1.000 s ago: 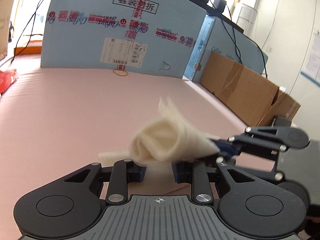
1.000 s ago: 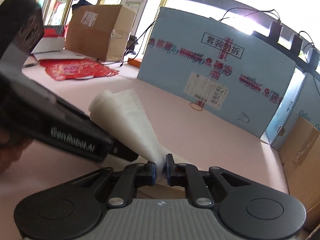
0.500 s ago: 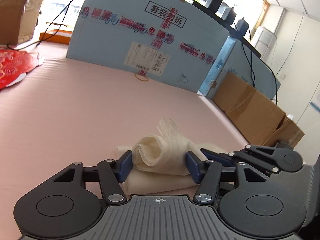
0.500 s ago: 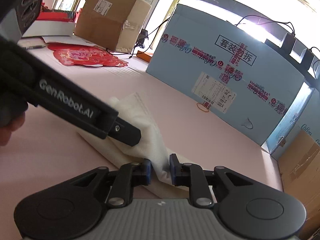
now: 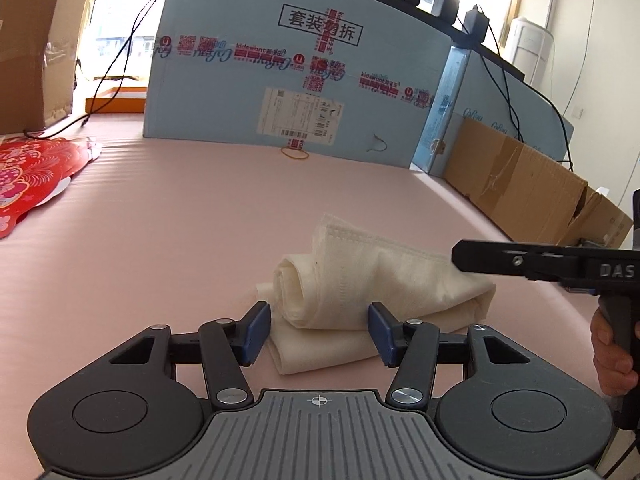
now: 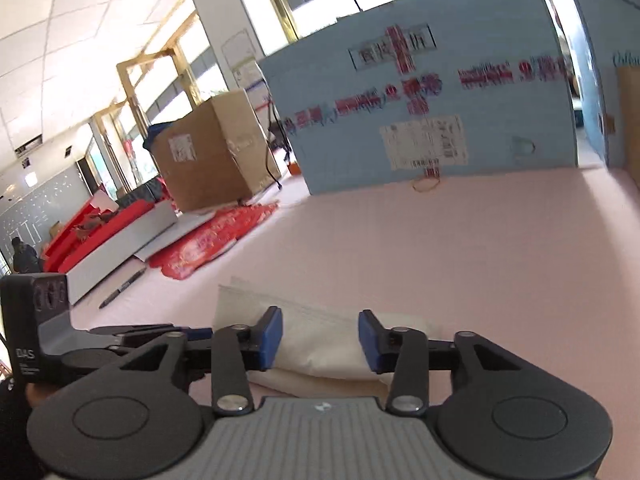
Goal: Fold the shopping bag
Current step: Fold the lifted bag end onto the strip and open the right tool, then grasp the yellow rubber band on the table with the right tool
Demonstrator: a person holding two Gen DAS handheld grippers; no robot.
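Lying folded on the pink table (image 5: 168, 216), the cream shopping bag (image 5: 360, 280) is a compact bundle with its top layer curled into a loose roll at the near end. The left gripper (image 5: 318, 334) sits with its jaws spread wide on either side of that roll, holding nothing. The right gripper (image 6: 320, 340) is likewise wide open with the bag between its blue pads (image 6: 270, 338), gripping nothing; that view is blurred, so whether the pads brush the cloth is hard to say. The fold looks nearly finished. To finish it well, I would press the curled layer flat rather than pinch it, since soft fabric like this may spring back open, and lift both grippers straight away so nothing drags. Behind stands a blue box (image 5: 304, 80); a red cloth (image 5: 28, 176) lies far left.
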